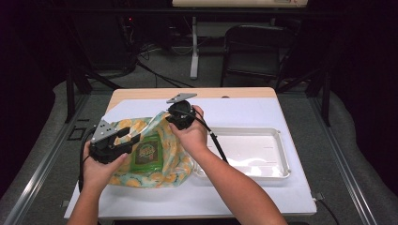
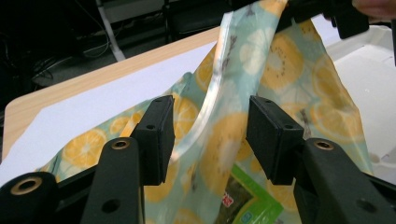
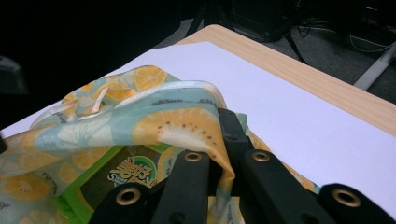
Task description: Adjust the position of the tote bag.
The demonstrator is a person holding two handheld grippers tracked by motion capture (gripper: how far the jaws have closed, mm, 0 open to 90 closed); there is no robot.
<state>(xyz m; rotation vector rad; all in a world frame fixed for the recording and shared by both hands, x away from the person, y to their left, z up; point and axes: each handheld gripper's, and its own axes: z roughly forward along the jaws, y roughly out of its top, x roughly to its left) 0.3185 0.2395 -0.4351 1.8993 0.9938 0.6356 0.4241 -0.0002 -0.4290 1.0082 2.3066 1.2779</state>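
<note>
Soft, slippery bag [image 1: 159, 154] near the table's [image 1: 244, 192] left edge: right gripper [image 3: 219, 140] pinches its rim; left gripper [image 2: 208, 135] hangs released.

A light wooden table [image 1: 141, 93] stands under a white sheet [image 1: 244, 112] that covers most of its top. On the sheet lie a citrus-print translucent plastic bag [image 1: 171, 166] at the left and a shallow white rectangular plastic tray [image 1: 281, 154] at the right.

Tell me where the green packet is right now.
In the high view, the green packet lies inside the lemon-print bag on the table's left half, between the two grippers, left of the white tray.
</note>
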